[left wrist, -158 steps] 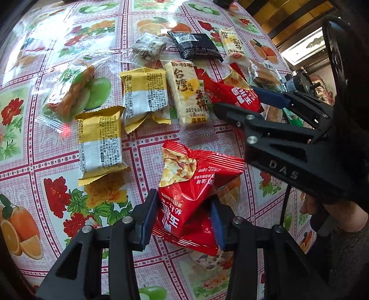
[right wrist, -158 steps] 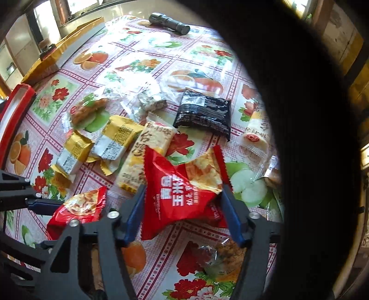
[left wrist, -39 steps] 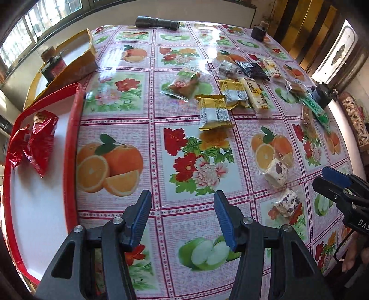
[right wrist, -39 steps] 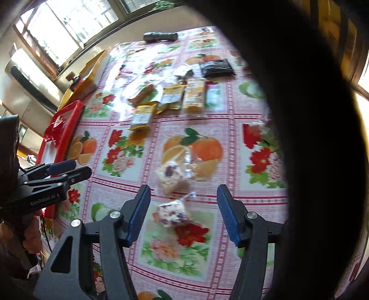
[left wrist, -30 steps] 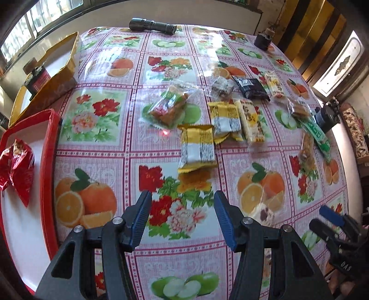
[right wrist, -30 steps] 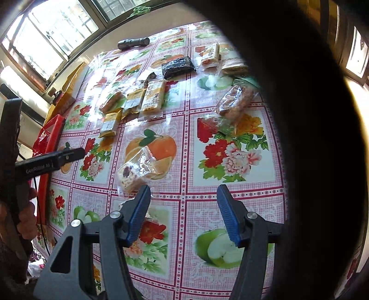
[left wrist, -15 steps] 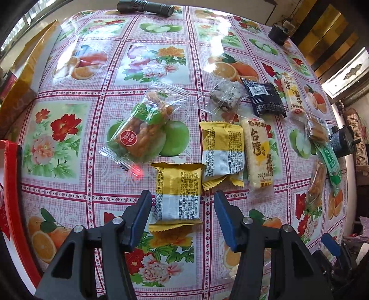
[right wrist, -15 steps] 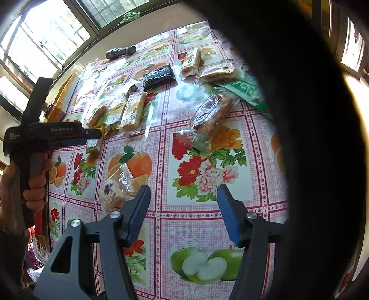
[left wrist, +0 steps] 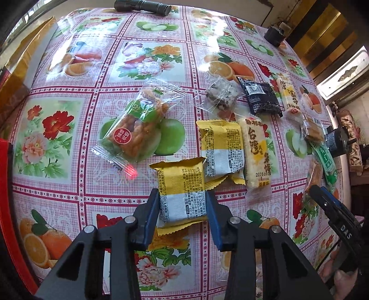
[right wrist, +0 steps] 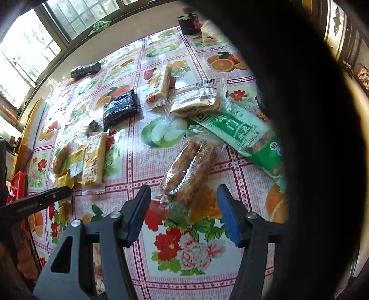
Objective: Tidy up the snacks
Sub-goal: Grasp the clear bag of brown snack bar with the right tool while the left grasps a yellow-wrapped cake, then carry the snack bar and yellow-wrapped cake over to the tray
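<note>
A yellow-and-white snack packet (left wrist: pixel 180 177) lies on the flowered tablecloth (left wrist: pixel 69 189). My left gripper (left wrist: pixel 182 196) points steeply down over it, its jaws closing, and both blue pads touch the packet's sides. A second yellow packet (left wrist: pixel 221 145) and a pale rice-cracker bar (left wrist: pixel 256 152) lie just beyond. My right gripper (right wrist: pixel 183 191) stands open over the near end of a clear packet of fried dough sticks (right wrist: pixel 189 170); its pads are clear of the wrapper.
A clear packet of twists (left wrist: pixel 138 124), a nougat piece (left wrist: pixel 221 97) and a black packet (left wrist: pixel 260 99) lie farther back. A long green packet (right wrist: pixel 242 131) lies right of the dough sticks. The red tray's rim (left wrist: pixel 7 207) is at the left, a torch (left wrist: pixel 143 5) at the far edge.
My left gripper has come forward and down over the yellow packet, and its jaws have narrowed onto it. My right gripper has swung across to the packet of fried dough sticks, still open.
</note>
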{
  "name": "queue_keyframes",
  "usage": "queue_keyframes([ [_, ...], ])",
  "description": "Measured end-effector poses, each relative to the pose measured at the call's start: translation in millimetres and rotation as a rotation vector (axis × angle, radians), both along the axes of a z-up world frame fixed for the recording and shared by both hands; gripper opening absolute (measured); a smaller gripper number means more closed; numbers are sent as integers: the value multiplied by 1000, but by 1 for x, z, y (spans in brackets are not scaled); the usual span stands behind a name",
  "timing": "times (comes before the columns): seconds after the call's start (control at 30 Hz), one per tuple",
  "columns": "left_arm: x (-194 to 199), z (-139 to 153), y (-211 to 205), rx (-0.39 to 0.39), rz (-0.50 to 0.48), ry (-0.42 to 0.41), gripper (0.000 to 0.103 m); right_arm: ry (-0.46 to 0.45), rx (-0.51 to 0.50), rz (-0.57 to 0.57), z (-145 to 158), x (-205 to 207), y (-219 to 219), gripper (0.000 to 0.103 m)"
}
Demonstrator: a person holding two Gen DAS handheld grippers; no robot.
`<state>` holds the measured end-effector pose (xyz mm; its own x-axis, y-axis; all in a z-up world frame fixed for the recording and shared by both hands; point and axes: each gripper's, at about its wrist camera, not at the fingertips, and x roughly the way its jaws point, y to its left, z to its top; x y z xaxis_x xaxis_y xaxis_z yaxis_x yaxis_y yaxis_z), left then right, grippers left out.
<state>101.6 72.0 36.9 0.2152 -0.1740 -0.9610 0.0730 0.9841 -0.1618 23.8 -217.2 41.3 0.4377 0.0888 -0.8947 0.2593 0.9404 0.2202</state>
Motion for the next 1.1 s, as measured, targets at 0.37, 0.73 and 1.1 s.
queue_keyframes([
  [0.37, -9, 2, 14, -44, -7, 14, 39, 14, -186, 47, -5, 22, 17, 35],
  [0.73, -42, 4, 29, -52, -24, 25, 39, -23, -102, 105, 2, -17, 22, 35],
  [1.1, -112, 7, 40, -54, -105, 26, 39, -51, -52, 171, 15, -68, 51, 35],
])
